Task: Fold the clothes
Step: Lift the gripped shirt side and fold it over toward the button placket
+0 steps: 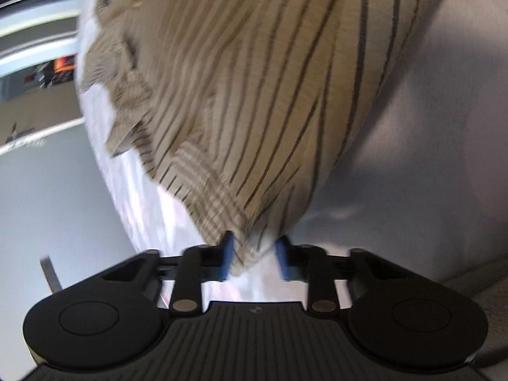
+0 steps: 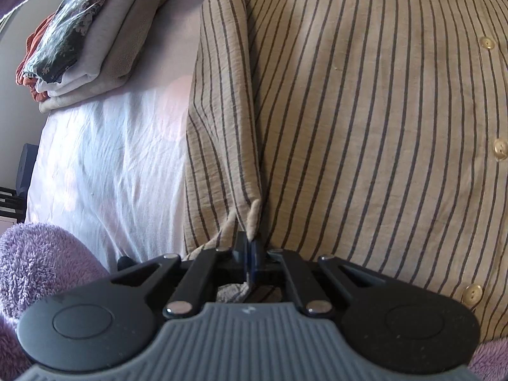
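Observation:
A beige shirt (image 2: 365, 127) with thin dark stripes and a row of pale buttons lies spread on a white bed sheet (image 2: 111, 158). My right gripper (image 2: 250, 247) is shut on a fold of its edge near the side seam. In the left wrist view the same striped shirt (image 1: 254, 95) narrows to a bunched corner that sits between the blue pads (image 1: 226, 254) of my left gripper (image 1: 254, 254). The pads press on that corner. This view is blurred.
A stack of folded clothes (image 2: 89, 38) in grey, dark floral and rust sits at the far left of the bed. Fluffy purple fabric (image 2: 38, 260) lies at the near left edge. Pale rails (image 1: 31, 25) and a grey floor show beyond the sheet (image 1: 143, 190).

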